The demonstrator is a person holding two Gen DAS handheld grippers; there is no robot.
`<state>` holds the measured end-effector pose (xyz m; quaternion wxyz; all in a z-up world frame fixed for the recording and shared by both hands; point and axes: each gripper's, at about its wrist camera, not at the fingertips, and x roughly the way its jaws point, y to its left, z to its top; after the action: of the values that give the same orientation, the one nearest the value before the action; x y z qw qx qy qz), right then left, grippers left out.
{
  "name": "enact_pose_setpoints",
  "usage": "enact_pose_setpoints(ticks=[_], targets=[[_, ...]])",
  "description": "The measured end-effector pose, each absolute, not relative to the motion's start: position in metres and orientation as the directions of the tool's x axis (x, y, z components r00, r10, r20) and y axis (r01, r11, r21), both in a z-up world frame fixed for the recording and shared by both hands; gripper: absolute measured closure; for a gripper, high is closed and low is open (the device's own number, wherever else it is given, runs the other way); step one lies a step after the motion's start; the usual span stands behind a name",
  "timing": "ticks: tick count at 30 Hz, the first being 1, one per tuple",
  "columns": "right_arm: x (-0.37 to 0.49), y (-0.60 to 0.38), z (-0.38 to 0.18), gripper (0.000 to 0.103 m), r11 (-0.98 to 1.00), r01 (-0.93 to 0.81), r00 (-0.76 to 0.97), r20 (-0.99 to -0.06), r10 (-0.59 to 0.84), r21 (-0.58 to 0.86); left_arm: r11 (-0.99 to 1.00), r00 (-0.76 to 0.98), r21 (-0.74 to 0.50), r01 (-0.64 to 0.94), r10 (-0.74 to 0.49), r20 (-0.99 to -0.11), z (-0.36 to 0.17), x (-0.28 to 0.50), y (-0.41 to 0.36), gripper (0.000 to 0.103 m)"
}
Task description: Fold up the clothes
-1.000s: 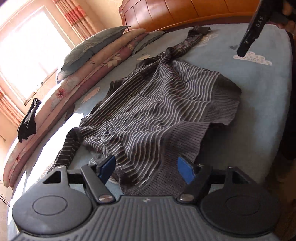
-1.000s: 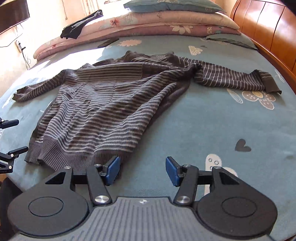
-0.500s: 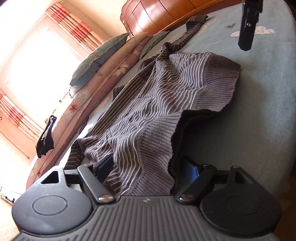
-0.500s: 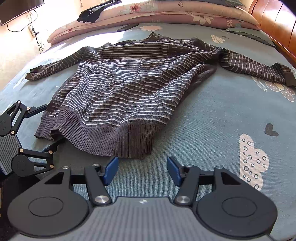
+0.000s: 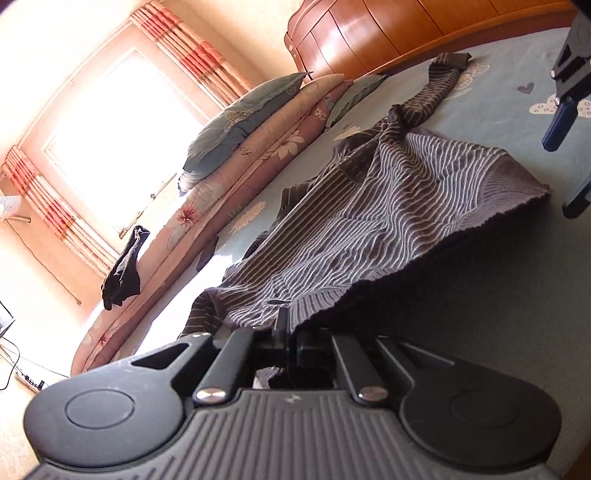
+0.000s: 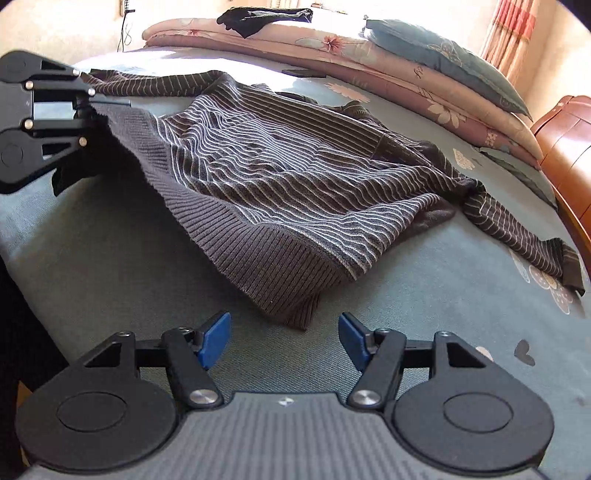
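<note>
A brown knit sweater [image 5: 369, 221] with pale stripes lies spread on the blue-grey bed sheet [image 5: 480, 314]. My left gripper [image 5: 286, 332] is shut on one corner of its ribbed hem, which is lifted slightly off the sheet. The right wrist view shows that same left gripper [image 6: 86, 107] pinching the sweater [image 6: 295, 177] at the far left. My right gripper [image 6: 284, 332] hovers low over the sheet [image 6: 110, 266], jaws opening. The other hem corner lies just ahead of its blue fingertips [image 6: 214, 332], untouched. The right gripper [image 5: 569, 166] also shows at the left wrist view's right edge.
Folded quilts and pillows [image 6: 406, 74] are stacked along the bed's far side, with a black garment [image 6: 262, 18] draped on them. A wooden headboard [image 6: 565, 147] closes the right end. One sleeve [image 6: 517, 225] stretches toward it. A bright window [image 5: 110, 147] with striped curtains lies beyond.
My left gripper has closed on the hem corner and raised it a little. My right gripper has come down and rolled, nearing the other hem corner, with its jaws a bit wider.
</note>
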<state>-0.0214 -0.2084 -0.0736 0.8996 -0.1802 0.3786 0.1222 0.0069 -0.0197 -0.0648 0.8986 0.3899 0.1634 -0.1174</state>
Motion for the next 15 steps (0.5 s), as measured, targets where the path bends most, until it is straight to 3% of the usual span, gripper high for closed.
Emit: enact_pose_setpoints(ticks=[11,14,15], targets=[[-0.003,-0.158,-0.1,0.032,0.866,-0.219,0.799,-0.593,-0.105,-0.449,0.68,0.91,0.647,0.345,-0.076,-0.407,-0.036,0.059,-0.026,0.101],[-0.001,-0.146,-0.108,0.036,0.837,-0.173,0.834,-0.53,-0.156,-0.52,0.688,0.905,0.635,0.351,-0.073,-0.42,-0.035,0.068,-0.024,0.1],[0.001,-0.144,-0.112,0.041,0.822,-0.153,0.841,-0.508,-0.183,-0.548,0.693,0.902,0.63,0.352,-0.073,-0.425,-0.035,0.07,-0.022,0.1]])
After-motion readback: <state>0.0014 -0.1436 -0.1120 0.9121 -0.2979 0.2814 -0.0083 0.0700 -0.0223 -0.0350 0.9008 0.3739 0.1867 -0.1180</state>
